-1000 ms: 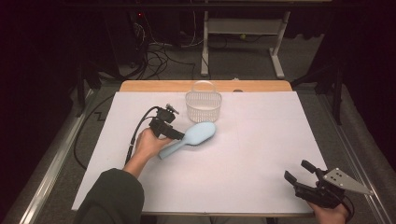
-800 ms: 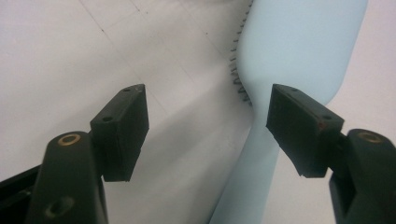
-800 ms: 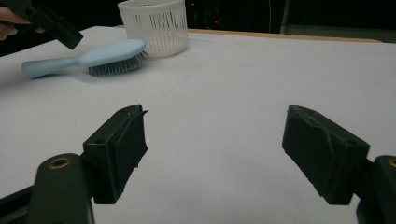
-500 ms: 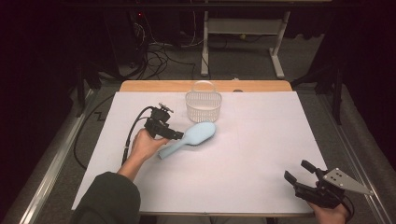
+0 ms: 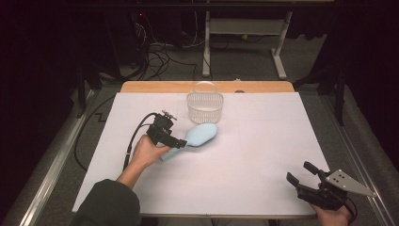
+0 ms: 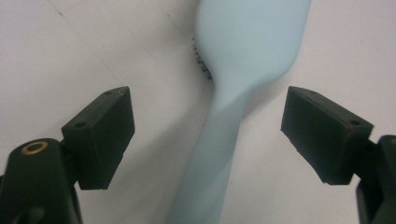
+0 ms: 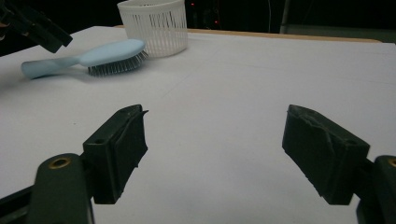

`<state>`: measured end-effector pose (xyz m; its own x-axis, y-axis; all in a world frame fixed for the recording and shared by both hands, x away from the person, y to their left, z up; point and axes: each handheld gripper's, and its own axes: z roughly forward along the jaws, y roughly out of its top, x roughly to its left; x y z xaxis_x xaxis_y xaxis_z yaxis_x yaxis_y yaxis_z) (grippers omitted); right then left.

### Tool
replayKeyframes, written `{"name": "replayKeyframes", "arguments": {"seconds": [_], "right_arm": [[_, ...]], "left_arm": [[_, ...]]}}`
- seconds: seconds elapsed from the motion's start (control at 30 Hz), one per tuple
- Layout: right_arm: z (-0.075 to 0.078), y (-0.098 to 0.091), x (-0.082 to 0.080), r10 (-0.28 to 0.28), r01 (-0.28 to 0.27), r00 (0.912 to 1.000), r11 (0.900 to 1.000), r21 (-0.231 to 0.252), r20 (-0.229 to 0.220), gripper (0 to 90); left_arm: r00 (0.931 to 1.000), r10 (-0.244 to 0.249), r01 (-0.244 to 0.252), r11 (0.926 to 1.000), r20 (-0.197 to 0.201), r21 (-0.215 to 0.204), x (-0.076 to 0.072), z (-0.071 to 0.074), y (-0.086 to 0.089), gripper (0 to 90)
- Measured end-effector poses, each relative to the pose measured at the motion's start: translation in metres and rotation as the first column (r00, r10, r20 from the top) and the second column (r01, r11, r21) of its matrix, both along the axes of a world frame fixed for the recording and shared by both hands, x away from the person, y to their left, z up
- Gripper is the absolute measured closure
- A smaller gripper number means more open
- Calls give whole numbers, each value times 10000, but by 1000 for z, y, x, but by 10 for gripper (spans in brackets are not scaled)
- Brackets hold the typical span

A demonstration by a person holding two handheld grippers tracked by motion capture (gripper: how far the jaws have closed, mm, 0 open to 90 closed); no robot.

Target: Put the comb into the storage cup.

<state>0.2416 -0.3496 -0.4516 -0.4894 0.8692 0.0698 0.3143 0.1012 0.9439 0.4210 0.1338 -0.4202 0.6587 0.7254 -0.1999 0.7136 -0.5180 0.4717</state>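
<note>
Left claw [image 6: 208, 135]: spread, jaws just opened. Hairbrush [image 5: 200, 135]: on desk, handle between jaws, untouched. Advice: lift straight off handle without nudging. Right claw [image 7: 215, 154]: spread, empty.

Hairbrush [image 5: 200, 136] on table [image 5: 263, 155] just before basket [image 5: 204, 107], left tool [image 5: 181, 142] over handle, right tool [image 5: 301, 175] far right

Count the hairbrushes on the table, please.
1. The light blue hairbrush lies bristles down on the white table cover, just in front of the white basket, its handle under the left tool. None seems hidden.
</note>
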Motion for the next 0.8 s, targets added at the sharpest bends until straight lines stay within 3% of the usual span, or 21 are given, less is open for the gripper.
{"name": "replayKeyframes", "arguments": {"seconds": [0.27, 0.5, 0.67, 0.73, 0.8], "right_arm": [[0, 0, 0, 2, -2, 10000, 10000, 3, -6, 222], [0, 0, 0, 0, 0, 10000, 10000, 12, -4, 222], [0, 0, 0, -3, 3, 10000, 10000, 33, -17, 222], [0, 0, 0, 7, -7, 10000, 10000, 16, -9, 222], [0, 0, 0, 10, -10, 10000, 10000, 15, -33, 222]], "left_arm": [[9993, -360, 363, 9987, -106, 369, -3, -8, -12, 173], [9988, -456, 471, 9942, -181, 969, -2, -16, -22, 174], [9986, -471, 495, 9920, -232, 1159, -1, -21, -26, 178], [9985, -519, 536, 9917, -182, 1165, -1, -21, -27, 244], [9984, -539, 555, 9909, -162, 1226, -1, -22, -29, 251]]}}
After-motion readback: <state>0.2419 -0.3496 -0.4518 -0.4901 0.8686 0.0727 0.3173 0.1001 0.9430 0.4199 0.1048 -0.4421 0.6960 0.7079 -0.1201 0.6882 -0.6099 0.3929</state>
